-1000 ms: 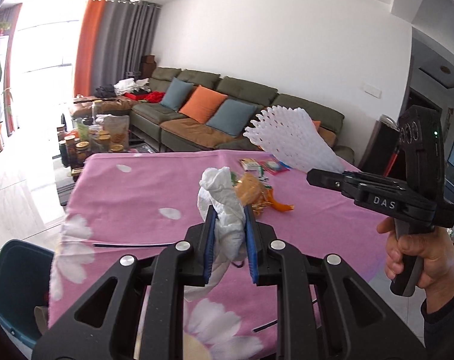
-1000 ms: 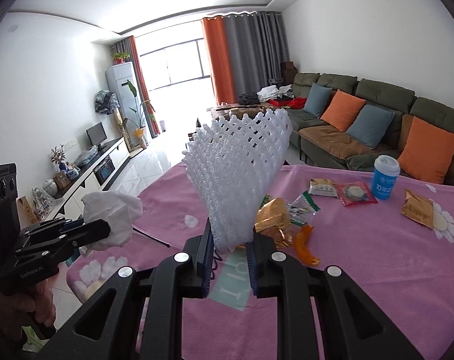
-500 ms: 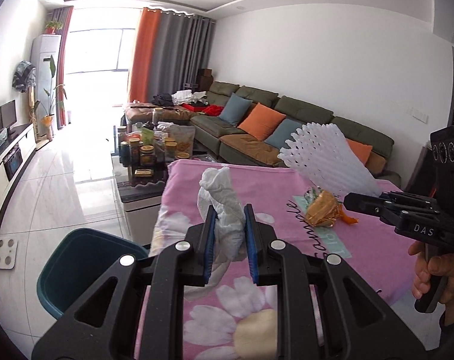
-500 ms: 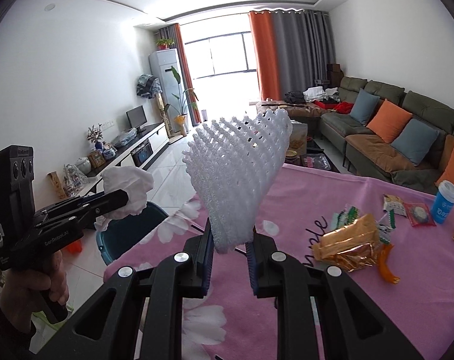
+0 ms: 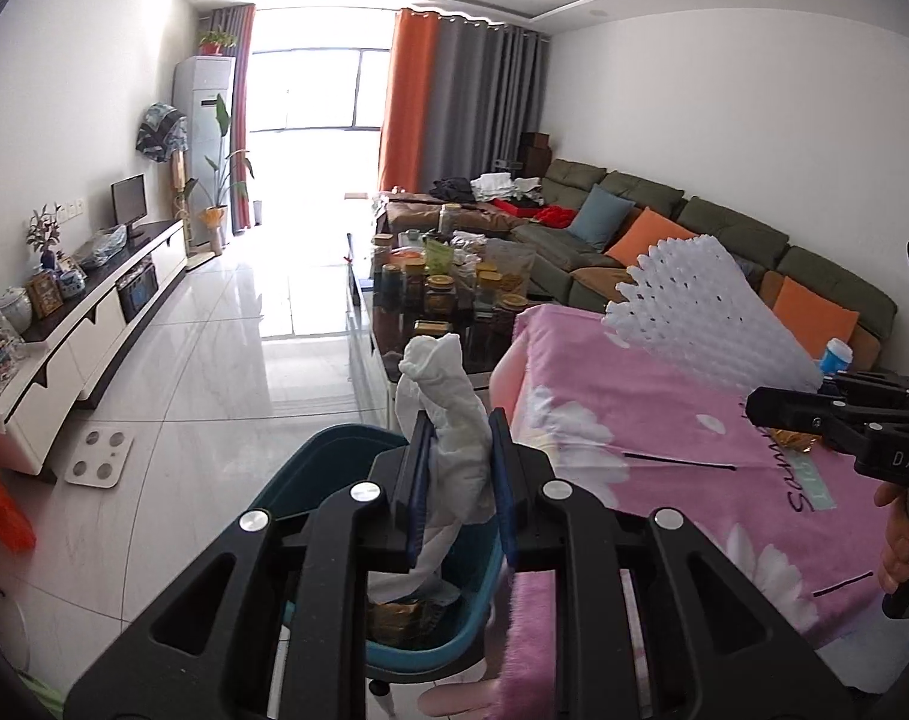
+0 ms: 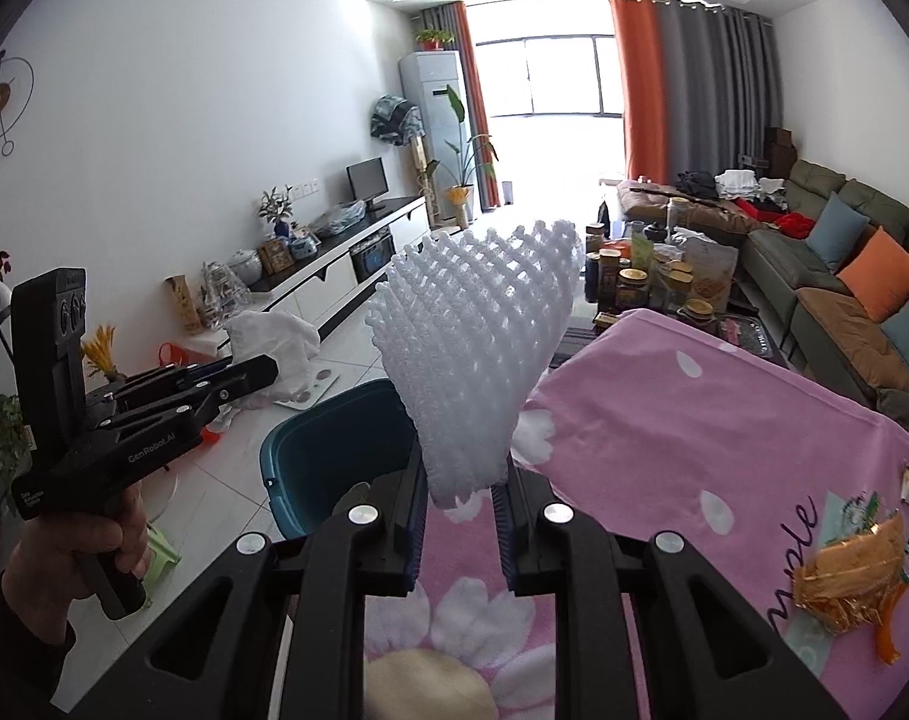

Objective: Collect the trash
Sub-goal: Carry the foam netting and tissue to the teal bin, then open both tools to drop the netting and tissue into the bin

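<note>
We see a bright, daylit room in both wrist views. The light comes from the big window [image 5: 328, 90] far ahead of the grippers, which is blown out to white, and its glare spreads over the glossy floor [image 5: 226, 324] ahead. Fisheye bending curves the walls and ceiling, and dark vignetting fills the corners. Close-up parts stay sharp; we find little blur.

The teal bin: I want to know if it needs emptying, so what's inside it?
In the left wrist view, the teal bin shows some dark, brownish trash at the bottom. The left gripper and its crumpled white tissue cover most of the inside, so fullness is unclear.
</note>
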Tool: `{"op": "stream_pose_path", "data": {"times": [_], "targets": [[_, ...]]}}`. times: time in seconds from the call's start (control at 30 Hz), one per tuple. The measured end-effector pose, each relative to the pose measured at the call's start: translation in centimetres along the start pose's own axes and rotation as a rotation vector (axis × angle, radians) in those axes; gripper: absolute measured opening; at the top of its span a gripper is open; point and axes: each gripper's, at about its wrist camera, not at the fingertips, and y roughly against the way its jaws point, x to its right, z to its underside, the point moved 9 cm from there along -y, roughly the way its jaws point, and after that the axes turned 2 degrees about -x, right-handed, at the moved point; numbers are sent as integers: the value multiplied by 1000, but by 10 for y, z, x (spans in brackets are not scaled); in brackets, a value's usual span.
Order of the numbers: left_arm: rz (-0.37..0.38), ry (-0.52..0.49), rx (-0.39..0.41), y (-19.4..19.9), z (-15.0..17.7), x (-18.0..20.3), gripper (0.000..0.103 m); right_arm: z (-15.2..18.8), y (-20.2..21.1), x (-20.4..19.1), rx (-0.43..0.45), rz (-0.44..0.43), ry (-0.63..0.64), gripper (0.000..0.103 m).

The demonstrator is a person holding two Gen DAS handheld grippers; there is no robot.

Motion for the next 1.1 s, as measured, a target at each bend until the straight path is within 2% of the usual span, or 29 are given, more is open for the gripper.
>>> {"op": "stream_pose_path", "data": {"times": [0.23,0.5,0.77,1.1], "targets": [[-66,37,-106,-23,28,-41,19,-4,-51,-24,-100,-57,45,18],[-81,78,-194,-72,50,-38,19,1,-100,-45,-222,-81,103,18],[-82,102,-263,-115,67,-45,19,13,-135,-55,-327,-60,159,18],[-78,115,-312,-152,77,-53,21,22,-169,-62,-419,-46,207,19]]}}
